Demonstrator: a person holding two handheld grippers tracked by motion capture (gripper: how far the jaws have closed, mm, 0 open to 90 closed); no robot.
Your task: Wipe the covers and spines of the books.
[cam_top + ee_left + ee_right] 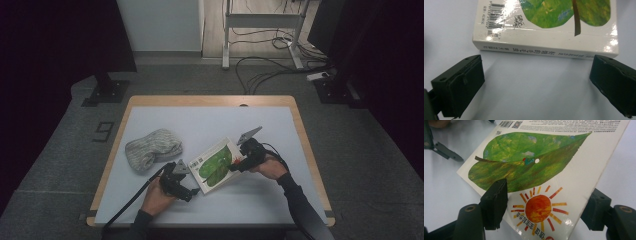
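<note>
A board book (217,162) with a green leaf and an orange sun on its cover lies at an angle on the white table top (210,122). My right gripper (239,162) is at its right end. In the right gripper view the book (536,170) passes slanted between the parted jaws of that gripper (546,207), one jaw over the cover and the other behind the edge. My left gripper (192,184) sits at the book's near left side. Its wide-apart jaws (536,80) face the printed spine of the book (549,25), a little short of it, with nothing between them.
A grey knitted cloth bundle (152,149) lies left of the book, close to the left gripper. The table has a wooden rim (300,130). Beyond it are floor cables (260,70) and a desk frame (260,20).
</note>
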